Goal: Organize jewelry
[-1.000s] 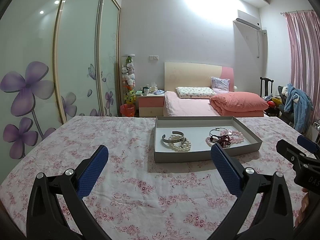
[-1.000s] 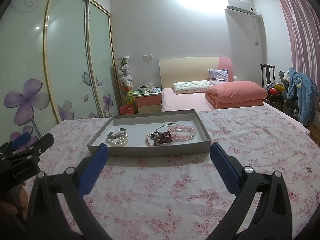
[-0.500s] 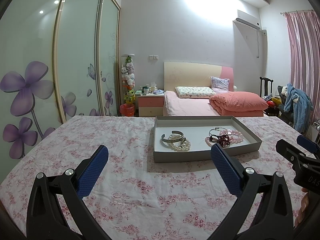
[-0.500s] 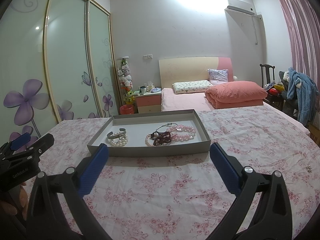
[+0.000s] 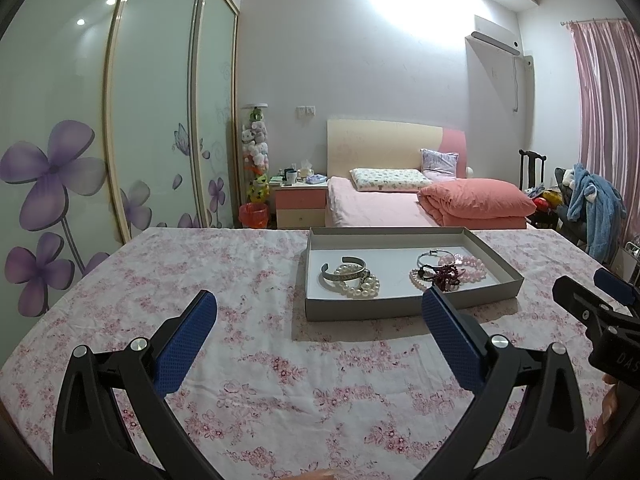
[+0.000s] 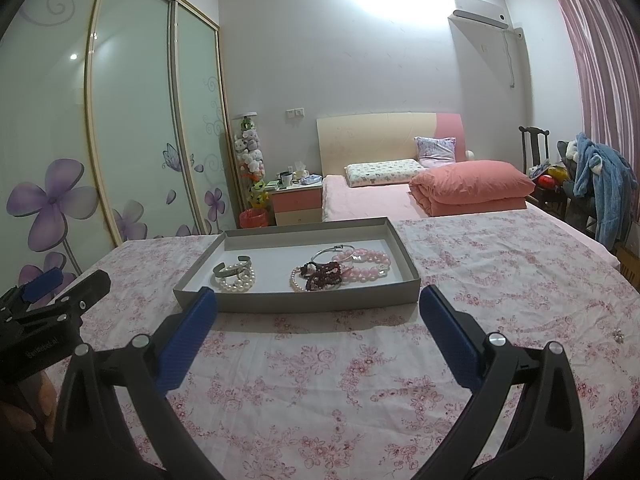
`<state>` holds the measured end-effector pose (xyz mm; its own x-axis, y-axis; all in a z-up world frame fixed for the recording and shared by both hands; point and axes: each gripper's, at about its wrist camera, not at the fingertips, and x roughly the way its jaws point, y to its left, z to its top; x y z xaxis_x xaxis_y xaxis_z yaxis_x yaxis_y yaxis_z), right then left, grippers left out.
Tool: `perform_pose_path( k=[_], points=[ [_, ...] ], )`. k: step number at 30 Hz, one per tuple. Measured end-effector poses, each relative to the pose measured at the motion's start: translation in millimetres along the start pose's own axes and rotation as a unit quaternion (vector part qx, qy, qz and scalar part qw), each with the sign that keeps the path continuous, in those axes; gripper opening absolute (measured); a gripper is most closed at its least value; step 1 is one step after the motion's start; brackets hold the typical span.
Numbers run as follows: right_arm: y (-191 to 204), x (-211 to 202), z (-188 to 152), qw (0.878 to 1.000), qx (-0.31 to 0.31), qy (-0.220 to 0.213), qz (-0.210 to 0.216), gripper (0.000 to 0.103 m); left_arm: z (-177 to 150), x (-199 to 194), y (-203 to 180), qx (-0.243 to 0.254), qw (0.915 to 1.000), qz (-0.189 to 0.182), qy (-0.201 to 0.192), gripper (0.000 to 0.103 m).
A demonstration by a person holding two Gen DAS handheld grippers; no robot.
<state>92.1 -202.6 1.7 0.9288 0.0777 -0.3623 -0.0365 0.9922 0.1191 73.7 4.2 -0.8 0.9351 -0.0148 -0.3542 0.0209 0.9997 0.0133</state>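
Observation:
A shallow grey tray point(image 5: 408, 308) point(image 6: 296, 304) lies on the floral cloth. On its left side a silver cuff point(image 5: 344, 270) point(image 6: 232, 269) rests against a white pearl bracelet point(image 5: 360, 286) point(image 6: 236, 284). On its right side sit a dark red bead bracelet point(image 5: 444, 276) point(image 6: 324, 276), a pink bead bracelet point(image 5: 468, 268) point(image 6: 366, 266) and a thin silver bangle point(image 5: 432, 258) point(image 6: 328, 254). My left gripper point(image 5: 318, 300) point(image 6: 60, 288) is open and empty, short of the tray. My right gripper point(image 6: 318, 298) point(image 5: 592, 296) is open and empty too.
A pink floral tablecloth point(image 5: 200, 280) covers the table. A small pearl piece point(image 6: 618, 336) lies loose on the cloth at the far right. Behind stand a bed point(image 5: 400, 204), a nightstand point(image 5: 300, 204), sliding wardrobe doors point(image 5: 120, 140) and a chair with blue clothing point(image 5: 592, 208).

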Motion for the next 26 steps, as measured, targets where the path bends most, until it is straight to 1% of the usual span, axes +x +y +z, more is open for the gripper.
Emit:
perform_pose_path(
  k=[12, 18, 26],
  points=[
    [-0.4, -0.5, -0.3, 1.0, 0.0, 0.0, 0.0, 0.099, 0.3, 2.4, 1.8, -0.007, 1.0, 0.0, 0.005, 0.101],
    [-0.5, -0.1, 0.7, 1.0, 0.0, 0.001, 0.0, 0.099, 0.6, 1.2, 1.8, -0.007, 1.0, 0.005, 0.0, 0.101],
    [-1.2, 0.2, 0.5, 1.0, 0.001, 0.001, 0.0, 0.099, 2.6, 1.4, 3.8, -0.012, 0.9999, 0.0, 0.005, 0.101]
  ],
)
